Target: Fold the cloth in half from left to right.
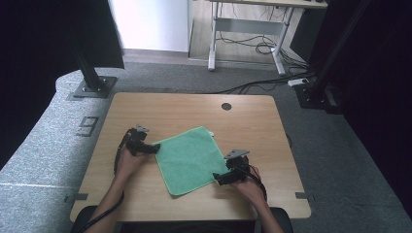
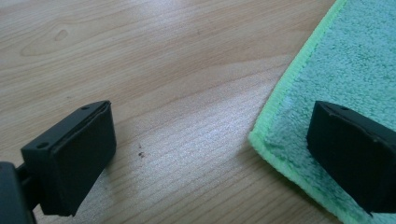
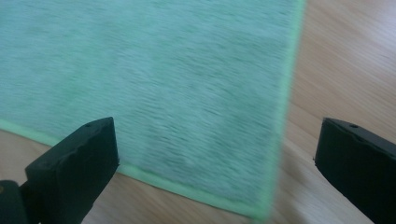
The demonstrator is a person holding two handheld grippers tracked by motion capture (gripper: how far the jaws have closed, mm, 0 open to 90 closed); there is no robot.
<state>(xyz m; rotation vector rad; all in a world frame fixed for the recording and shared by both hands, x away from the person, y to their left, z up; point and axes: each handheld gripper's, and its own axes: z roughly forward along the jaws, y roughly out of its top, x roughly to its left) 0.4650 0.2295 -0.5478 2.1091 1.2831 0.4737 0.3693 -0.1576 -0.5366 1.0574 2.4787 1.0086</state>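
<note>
A green cloth [image 1: 188, 158] lies flat on the wooden table [image 1: 243, 126], turned like a diamond. My left gripper [image 1: 154, 148] is at its left corner, open. In the left gripper view the cloth's corner [image 2: 280, 135] lies between the jaws, one jaw over bare wood and the other over the cloth. My right gripper [image 1: 218, 178] is at the cloth's right corner, open too. In the right gripper view the cloth [image 3: 154, 88] spreads between the wide jaws, its corner [image 3: 261, 212] near the bottom.
A round cable hole [image 1: 226, 106] sits near the table's far edge. A white desk frame [image 1: 248, 34] with loose cables stands on the floor beyond. Black posts [image 1: 90, 73] rise at the far left and far right of the table.
</note>
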